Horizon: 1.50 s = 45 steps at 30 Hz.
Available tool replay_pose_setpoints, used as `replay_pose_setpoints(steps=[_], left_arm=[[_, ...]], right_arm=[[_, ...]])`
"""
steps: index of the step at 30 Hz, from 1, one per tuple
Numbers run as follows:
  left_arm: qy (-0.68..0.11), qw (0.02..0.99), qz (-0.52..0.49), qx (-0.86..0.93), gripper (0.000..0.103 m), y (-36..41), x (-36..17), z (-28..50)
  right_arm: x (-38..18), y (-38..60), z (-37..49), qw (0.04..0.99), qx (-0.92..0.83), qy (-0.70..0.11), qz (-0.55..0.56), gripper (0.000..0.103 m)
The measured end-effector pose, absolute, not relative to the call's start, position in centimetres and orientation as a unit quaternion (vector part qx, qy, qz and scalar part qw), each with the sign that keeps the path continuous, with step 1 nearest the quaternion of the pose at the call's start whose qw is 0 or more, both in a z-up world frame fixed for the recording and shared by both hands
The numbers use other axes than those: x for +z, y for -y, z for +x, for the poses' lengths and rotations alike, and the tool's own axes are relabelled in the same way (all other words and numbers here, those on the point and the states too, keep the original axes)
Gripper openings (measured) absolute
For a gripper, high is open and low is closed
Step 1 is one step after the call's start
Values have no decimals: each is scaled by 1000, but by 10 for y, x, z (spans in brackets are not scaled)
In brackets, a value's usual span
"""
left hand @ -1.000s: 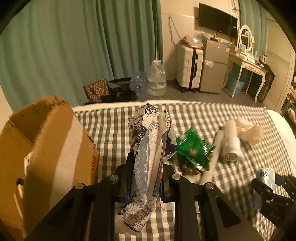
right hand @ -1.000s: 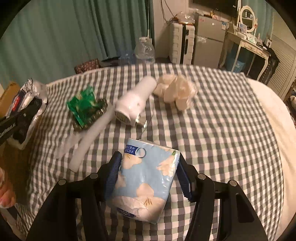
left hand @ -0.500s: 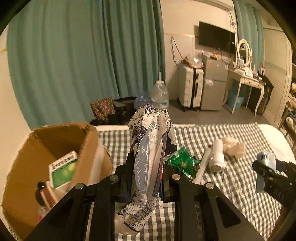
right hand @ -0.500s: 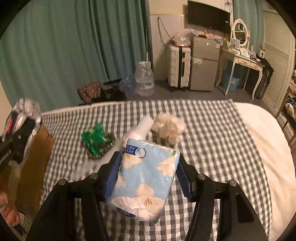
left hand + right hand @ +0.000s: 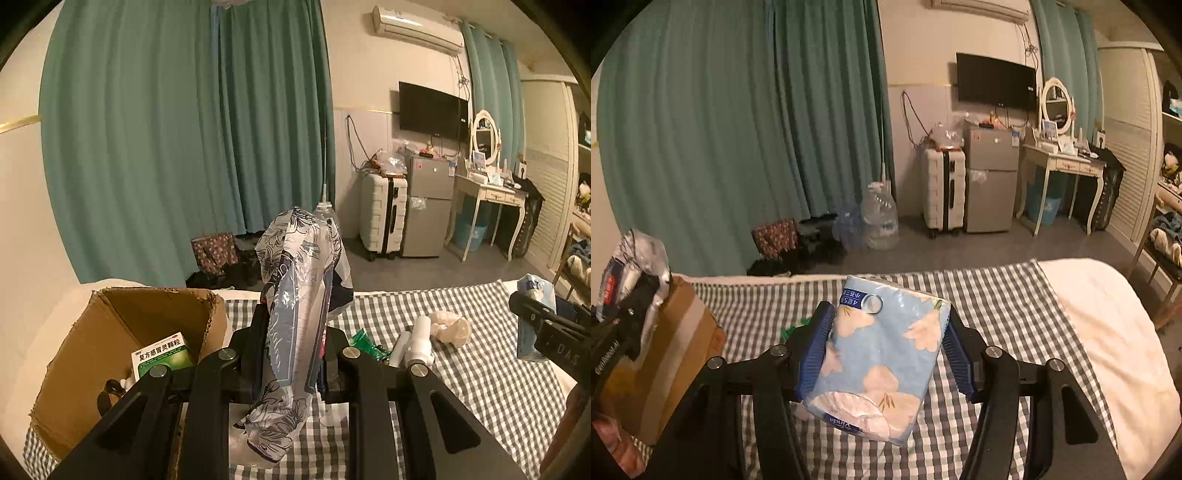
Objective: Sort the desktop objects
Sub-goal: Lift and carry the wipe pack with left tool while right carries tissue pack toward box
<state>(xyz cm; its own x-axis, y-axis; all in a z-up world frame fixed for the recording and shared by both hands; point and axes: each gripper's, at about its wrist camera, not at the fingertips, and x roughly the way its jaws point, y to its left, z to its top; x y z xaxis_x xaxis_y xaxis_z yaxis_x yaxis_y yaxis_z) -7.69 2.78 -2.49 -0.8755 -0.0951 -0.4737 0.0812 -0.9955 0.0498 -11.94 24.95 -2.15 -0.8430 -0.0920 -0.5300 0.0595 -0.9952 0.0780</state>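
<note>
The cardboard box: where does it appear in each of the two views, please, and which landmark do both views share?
Left wrist view: the cardboard box stands at lower left, open, with a green medicine carton inside.
Right wrist view: the box is at the left edge, partly hidden behind the left hand-held gripper.
Shared landmark: the white suitcase beside the grey fridge.

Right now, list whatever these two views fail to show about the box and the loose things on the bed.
- Cardboard box, left wrist view: its floor and most contents sit behind the near wall and the left tongs; only a green medicine carton is readable.
- Green packet, left wrist view: mostly behind the floral pouch.
- Green packet, right wrist view: nearly all behind the tissue pack in the right tongs.
</note>
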Motion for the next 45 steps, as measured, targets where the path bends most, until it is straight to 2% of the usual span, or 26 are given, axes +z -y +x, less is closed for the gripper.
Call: replay_pose_setpoints(steps=[16,24,45], left_arm=[[10,41,238,-970,21,-17,-10,-68],[23,79,230,-970,22,-3,3,-63],[11,120,236,-964,22,71,21,-52]], right_arm=[[-5,-242,-116,53,-964,33,260,58],[5,-215,-113,68,-964,16,256,58],[21,-134,-108,121,-960,7,254,58]])
